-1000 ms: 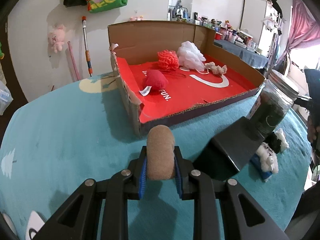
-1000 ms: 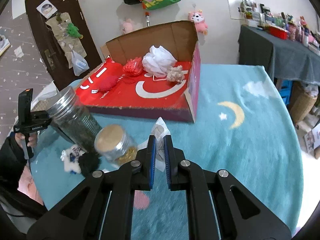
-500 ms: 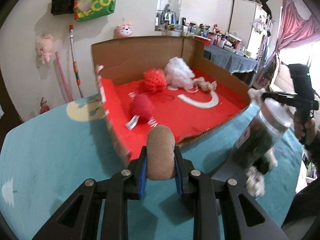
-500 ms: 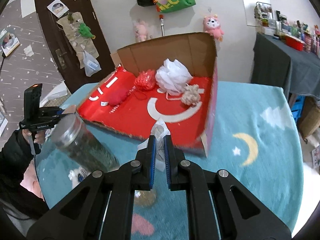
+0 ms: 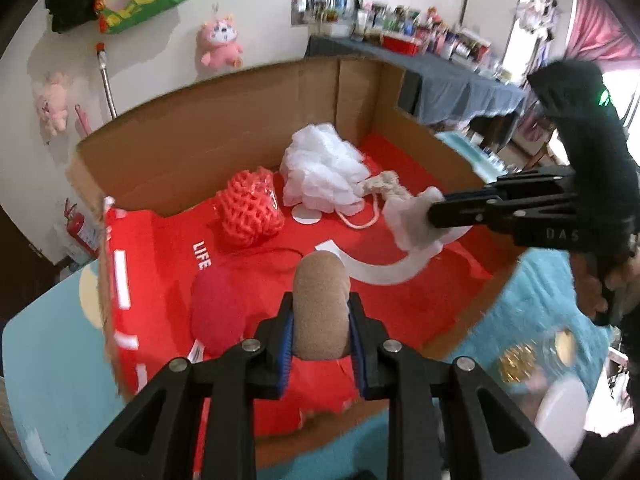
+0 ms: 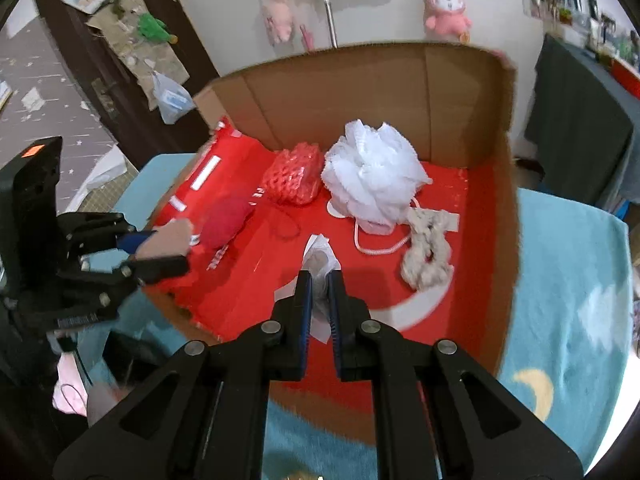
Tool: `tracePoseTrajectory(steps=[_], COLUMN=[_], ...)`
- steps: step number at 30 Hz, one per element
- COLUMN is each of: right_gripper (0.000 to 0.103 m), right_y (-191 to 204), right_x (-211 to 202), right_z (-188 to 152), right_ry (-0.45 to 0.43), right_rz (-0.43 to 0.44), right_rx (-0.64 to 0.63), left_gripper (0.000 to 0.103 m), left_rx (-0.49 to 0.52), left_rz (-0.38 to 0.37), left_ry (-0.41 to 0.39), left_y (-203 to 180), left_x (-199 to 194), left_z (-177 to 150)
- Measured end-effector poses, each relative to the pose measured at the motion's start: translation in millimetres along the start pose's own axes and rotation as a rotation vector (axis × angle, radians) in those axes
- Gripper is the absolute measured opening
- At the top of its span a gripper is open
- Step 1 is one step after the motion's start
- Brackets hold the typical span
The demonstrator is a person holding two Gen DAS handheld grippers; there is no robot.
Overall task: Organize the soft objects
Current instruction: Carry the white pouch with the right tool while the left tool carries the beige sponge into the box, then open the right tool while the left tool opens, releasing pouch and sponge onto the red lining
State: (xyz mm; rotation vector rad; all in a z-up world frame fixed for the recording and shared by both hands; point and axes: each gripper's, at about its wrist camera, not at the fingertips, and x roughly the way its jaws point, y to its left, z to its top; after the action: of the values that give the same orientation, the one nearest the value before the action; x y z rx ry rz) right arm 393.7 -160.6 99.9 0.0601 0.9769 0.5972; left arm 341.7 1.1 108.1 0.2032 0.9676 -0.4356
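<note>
My left gripper point(image 5: 320, 338) is shut on a tan sponge point(image 5: 320, 304) and holds it above the front part of the red-lined cardboard box point(image 5: 224, 140). My right gripper point(image 6: 319, 300) is shut on a small white soft packet point(image 6: 318, 258) above the box's front edge; it also shows in the left wrist view point(image 5: 416, 220). Inside the box lie a white bath pouf point(image 6: 374, 172), a red mesh pouf point(image 6: 294, 180), a red soft ball point(image 6: 226, 220) and a beige knitted piece point(image 6: 426, 248).
The box stands on a teal tablecloth point(image 6: 572, 280). A jar with a gold lid point(image 5: 520, 356) and a white object point(image 5: 560, 412) sit at the right of the box. Pink plush toys point(image 5: 220, 40) hang on the wall behind.
Both grippers have moved forward with their loads and now hover over the box. The large dark jar has left both views.
</note>
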Motion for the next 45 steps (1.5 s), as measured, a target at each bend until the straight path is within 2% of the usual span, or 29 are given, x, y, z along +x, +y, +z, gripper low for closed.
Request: tracePoseTrajectory(steps=[5,12,26,33,35,36,37,39,45], right_gripper=[0.008,0.008,0.009,0.011,0.019,0.028,0.045,0.072,0.072], right_y=[-2.5,-0.9,-17.2,-13.2,-11.2,-10.9,-11.4,-11.6,2.8], right_x=[37.8,69.0,74.7,73.9,73.4,72.5,70.5,65.6,28.4], right_z=[21.9,33.2,34.8,38.5,40.3,40.6,41.1,41.6,39.3], right_ry=[0.098,0.176,0.217,0.214,0.205,0.200,0.193,0.176,0.095], right_rz=[-0.034,-0.098,-0.145,-0.168,-0.184,-0.194,-0.200,-0.200,-0.241], right_rx=[0.035,0.017,0.040,0.038,0.037,0.038,0.044,0.052,0.035], left_gripper=[0.026,0.029,0.039,0.055,0.056,0.057,0.058,0.063,0.083], left_rx=[0.000,-0.013,0.009,0.005,0.005,0.004,0.001,-0.006,-0.045], left_rz=[0.055,0.093,0.110,0.098,0.101,0.102,0.103,0.102,0.107], left_ry=[0.104,0.166,0.151,0.117,0.106,0.103,0.100,0.081,-0.027], left_y=[6.2,16.1,10.1,2.7,0.8,0.3,0.5,-0.4,-4.3], left_x=[47.0,83.4,83.6,73.1,67.3,65.1,62.5,53.8,7.3], left_z=[22.2,31.0,26.5,25.6,22.7,21.9,20.3,17.0,1.3])
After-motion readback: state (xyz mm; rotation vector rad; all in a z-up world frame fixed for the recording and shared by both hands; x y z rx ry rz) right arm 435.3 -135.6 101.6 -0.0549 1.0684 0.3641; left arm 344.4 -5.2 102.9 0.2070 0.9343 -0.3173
